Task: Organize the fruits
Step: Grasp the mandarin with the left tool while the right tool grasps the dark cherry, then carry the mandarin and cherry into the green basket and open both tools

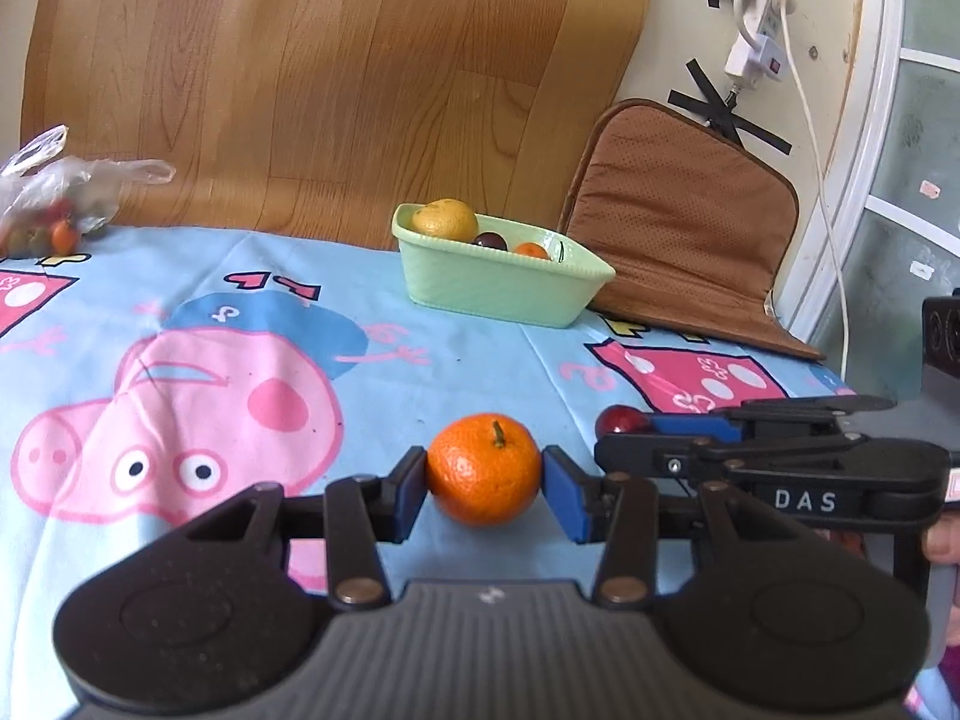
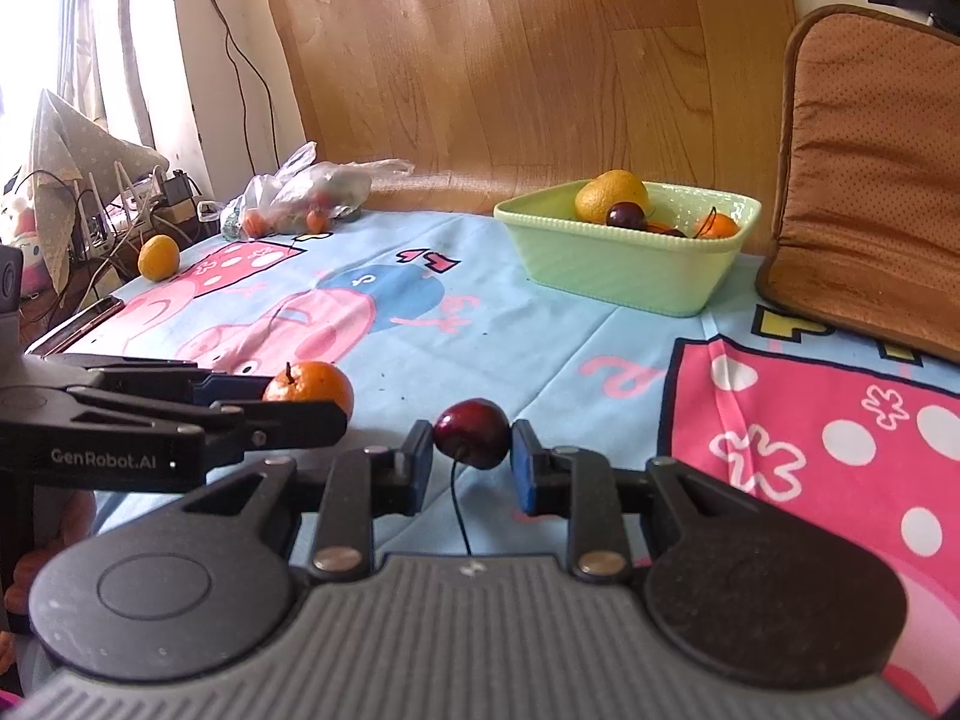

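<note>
Left gripper [image 1: 485,489]: fingers clamped on a small orange mandarin [image 1: 483,468], pads bearing on its sides at 9 and 3 o'clock, stem uppermost. Right gripper [image 2: 471,459]: fingers clamped on a dark red cherry [image 2: 472,432], its thin stem hanging down toward the gripper body. Both fruits sit low over the cartoon-print cloth [image 1: 180,372] covering the counter; whether either rests on the cloth or is lifted clear cannot be told.

Destination, as judged: the pale green basket [image 1: 498,288] at 12 o'clock from both grippers, well apart, already containing a yellow citrus [image 1: 445,219], a dark cherry and another orange fruit.

Handling assessment. The mandarin appears light, with a soft, loose, slightly glossy peel; grip across its widest girth, as now, with moderate force, since hard pressure would likely bruise it. The cherry is very light, smooth and rounded, likely to squirt out of flat pads; it is best held centred on its body, never by the stem, and is easily crushed.

Visibility limits. The basket's floor is hidden by its near wall. A plastic bag [image 2: 306,192] at 11 o'clock holds small fruits, count unclear. A loose yellow fruit [image 2: 158,257] sits at the counter's far left edge. Pad contact faces are hidden behind both fruits.
</note>
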Motion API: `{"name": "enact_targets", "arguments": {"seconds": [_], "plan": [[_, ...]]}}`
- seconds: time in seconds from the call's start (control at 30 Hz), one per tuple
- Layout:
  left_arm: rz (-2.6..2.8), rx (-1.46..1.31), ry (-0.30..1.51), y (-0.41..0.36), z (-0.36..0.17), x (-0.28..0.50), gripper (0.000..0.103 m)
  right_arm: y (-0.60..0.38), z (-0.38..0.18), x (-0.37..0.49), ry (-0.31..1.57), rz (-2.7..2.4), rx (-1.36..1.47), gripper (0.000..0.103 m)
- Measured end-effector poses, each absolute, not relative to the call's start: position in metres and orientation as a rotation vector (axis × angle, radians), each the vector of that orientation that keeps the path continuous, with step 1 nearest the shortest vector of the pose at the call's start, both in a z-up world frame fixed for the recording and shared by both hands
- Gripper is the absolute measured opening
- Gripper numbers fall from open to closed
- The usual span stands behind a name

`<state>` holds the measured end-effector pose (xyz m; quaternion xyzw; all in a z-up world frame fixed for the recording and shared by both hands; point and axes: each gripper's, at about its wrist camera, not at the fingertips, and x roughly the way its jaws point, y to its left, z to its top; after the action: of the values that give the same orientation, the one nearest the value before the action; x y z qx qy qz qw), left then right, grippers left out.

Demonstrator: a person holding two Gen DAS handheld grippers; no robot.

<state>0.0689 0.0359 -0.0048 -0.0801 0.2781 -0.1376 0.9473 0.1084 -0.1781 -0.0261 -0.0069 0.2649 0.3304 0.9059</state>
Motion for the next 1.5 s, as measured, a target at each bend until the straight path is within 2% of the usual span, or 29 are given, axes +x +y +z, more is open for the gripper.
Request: {"name": "enact_targets", "arguments": {"seconds": [1.27, 1.5], "plan": [[-0.266, -0.193, 0.558, 0.040, -0.005, 0.067, 0.042, -0.191, -0.024, 0.110, 0.534, 0.646, 0.047, 0.030], [-0.295, -0.233, 0.559, 0.054, 0.020, 0.095, 0.042, -0.201, 0.004, 0.133, 0.535, 0.690, 0.126, 0.030]]}}
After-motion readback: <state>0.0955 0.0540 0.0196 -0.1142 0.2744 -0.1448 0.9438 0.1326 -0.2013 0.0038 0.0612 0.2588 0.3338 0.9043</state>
